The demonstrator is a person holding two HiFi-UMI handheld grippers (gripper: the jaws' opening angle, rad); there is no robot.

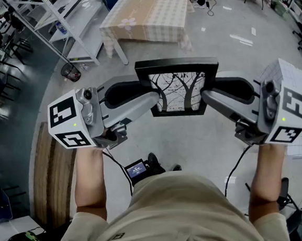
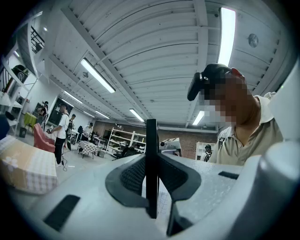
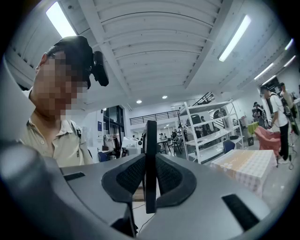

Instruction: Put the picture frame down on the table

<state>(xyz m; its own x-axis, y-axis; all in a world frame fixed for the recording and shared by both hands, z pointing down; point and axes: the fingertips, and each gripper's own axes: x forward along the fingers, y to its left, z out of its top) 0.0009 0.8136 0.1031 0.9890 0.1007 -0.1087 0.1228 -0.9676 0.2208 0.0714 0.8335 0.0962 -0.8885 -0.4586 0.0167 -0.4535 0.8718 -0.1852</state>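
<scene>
I am holding one picture frame (image 1: 178, 88) above the floor between my two tongs: the left tongs (image 1: 156, 98) are pinching its left edge, the right tongs (image 1: 203, 94) its right edge. One cloth-covered bench (image 1: 147, 18) is standing well beyond them.

My left gripper (image 1: 156, 100) and right gripper (image 1: 205, 95) have smooth, matt grey plastic shells. Their black pads (image 2: 132, 176) look finely ribbed and rubbery against the picture frame (image 1: 178, 87), whose black moulding is smooth and matt. Beyond the picture frame, the table (image 1: 147, 18) wears a checked cloth. Beneath the frame, the grey floor (image 1: 194, 134) shines faintly.
</scene>
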